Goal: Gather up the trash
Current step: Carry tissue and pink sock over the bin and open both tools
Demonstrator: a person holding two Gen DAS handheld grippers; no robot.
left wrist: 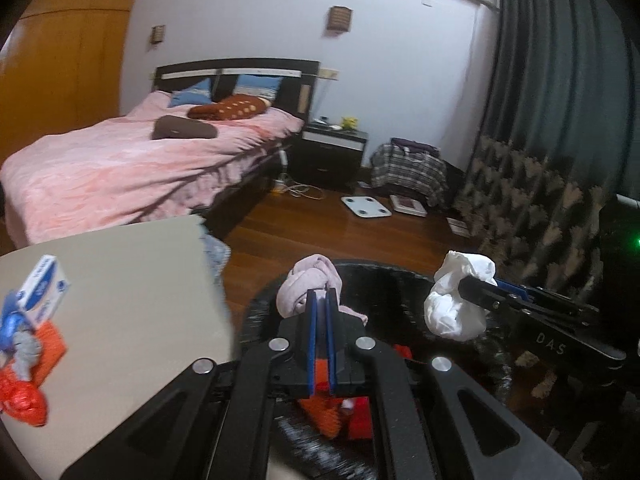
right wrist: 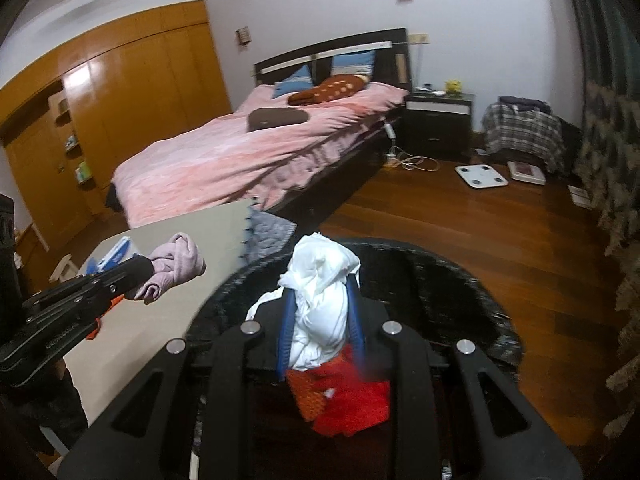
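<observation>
My left gripper (left wrist: pixel 320 294) is shut on a crumpled pink cloth (left wrist: pixel 310 284) and holds it above the black woven bin (left wrist: pixel 384 276); it also shows in the right wrist view (right wrist: pixel 176 266). My right gripper (right wrist: pixel 320 292) is shut on a crumpled white wad (right wrist: pixel 320 300) over the bin (right wrist: pixel 440 280); the wad also shows in the left wrist view (left wrist: pixel 456 300). Red and orange trash (right wrist: pixel 344 400) lies inside the bin.
A beige table (left wrist: pixel 132 300) at left bears a blue-and-white box (left wrist: pixel 44 284), red wrappers (left wrist: pixel 24 396) and an orange item. A pink bed (right wrist: pixel 260 148), nightstand (right wrist: pixel 438 124), white scale (right wrist: pixel 482 176) and wooden floor lie beyond. Patterned fabric (left wrist: pixel 532 204) stands at right.
</observation>
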